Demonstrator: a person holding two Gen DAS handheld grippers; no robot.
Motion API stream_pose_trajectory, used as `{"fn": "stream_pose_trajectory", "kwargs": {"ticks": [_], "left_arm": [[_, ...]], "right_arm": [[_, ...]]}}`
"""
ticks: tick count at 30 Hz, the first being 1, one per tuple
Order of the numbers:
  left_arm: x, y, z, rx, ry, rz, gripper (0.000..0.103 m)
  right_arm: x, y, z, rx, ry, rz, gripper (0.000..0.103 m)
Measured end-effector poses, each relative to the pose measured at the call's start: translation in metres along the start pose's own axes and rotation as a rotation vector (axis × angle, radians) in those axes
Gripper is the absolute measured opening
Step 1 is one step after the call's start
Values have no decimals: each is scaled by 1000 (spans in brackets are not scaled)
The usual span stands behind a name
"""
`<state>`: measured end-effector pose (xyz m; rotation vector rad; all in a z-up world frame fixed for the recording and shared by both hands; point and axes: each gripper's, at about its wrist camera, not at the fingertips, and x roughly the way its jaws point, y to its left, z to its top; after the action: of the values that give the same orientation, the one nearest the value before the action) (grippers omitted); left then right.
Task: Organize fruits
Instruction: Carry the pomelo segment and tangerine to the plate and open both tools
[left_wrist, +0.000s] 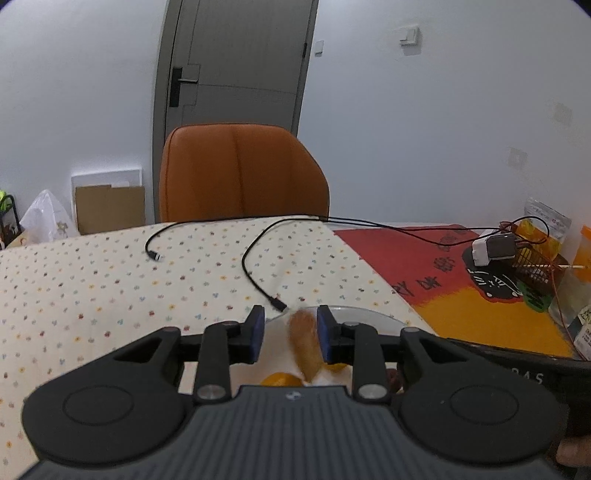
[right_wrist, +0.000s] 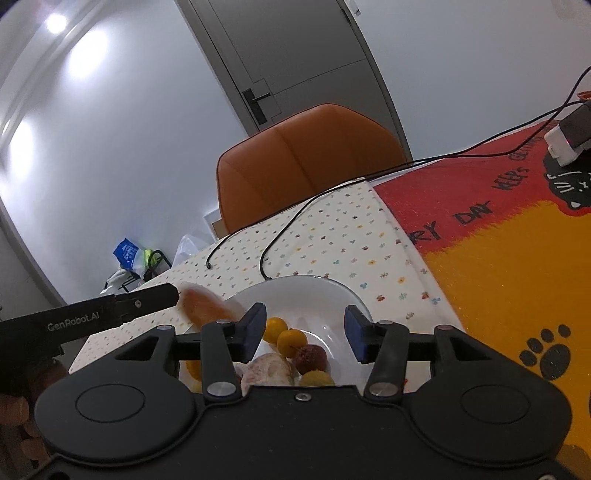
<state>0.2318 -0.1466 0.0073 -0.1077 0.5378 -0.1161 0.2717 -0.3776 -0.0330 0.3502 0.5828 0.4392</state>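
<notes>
A white plate (right_wrist: 332, 286) lies on the dotted tablecloth and holds several small fruits: yellow ones (right_wrist: 291, 341), a dark red one (right_wrist: 310, 358) and a pale one (right_wrist: 269, 367). My right gripper (right_wrist: 306, 325) hovers open just above the plate, with nothing between its fingers. My left gripper (left_wrist: 290, 332) is over the plate's rim (left_wrist: 369, 314) with its fingers apart. A blurred orange-brown oblong fruit (left_wrist: 303, 343) is between them, against the right pad with a gap on the left. The right wrist view shows that fruit (right_wrist: 203, 306) at the left gripper's tip (right_wrist: 155, 295).
Two black cables (left_wrist: 258, 273) trail across the tablecloth beyond the plate. An orange chair (left_wrist: 240, 173) stands at the far edge. To the right, a red-and-yellow mat (left_wrist: 461, 306) carries a charger block (left_wrist: 493, 249), a dark basket (left_wrist: 535, 269) and packets.
</notes>
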Motion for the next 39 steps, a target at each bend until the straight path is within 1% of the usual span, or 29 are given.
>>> {"fn": "stream_pose_trajectory", "kwargs": {"ticks": [5,11,16,18,19,22,24,27,29,32,34,36,38,39], "left_arm": [[-7,8,-6,-11,13,30,38],[-20,15,-13,-14,17,43,41],[-34,19,-18,-23,1,51,50],[-40,21,-20,-25,1,53,57],[-43,22,-21,-31,-1,53,58],[-52,25,-23,-41,-7,57,69],[-57,26,-25,-36,-14,73,75],[-64,28,-27,-31,-13,99,77],[-70,30,-29,-34,-16,109,79],[-80,33,-32,-39,-28,132,85],[-87,33,-34,-44,-34,155,88],[-92,35,-36,-47,-34,170,92],[-97,37,-38,-52,-30,180,94],[-99,39,-39,-56,-28,185,95]], "right_arm": [[-3,2,-5,10,0,4,48],[-9,11,-11,4,-2,9,48],[-18,19,-16,-7,-12,9,50],[-22,23,-18,-11,-14,6,52],[-23,26,-20,-16,-15,3,53],[-27,32,-23,-28,-23,-1,59],[-30,35,-25,-30,-28,3,61],[-35,39,-29,-29,-30,8,68],[-38,42,-31,-34,-34,11,75],[-44,47,-33,-40,-40,14,82],[-48,50,-34,-48,-40,25,85],[-52,55,-36,-61,-36,34,90],[-55,61,-39,-76,-33,40,99],[-57,64,-40,-84,-33,41,100]]}}
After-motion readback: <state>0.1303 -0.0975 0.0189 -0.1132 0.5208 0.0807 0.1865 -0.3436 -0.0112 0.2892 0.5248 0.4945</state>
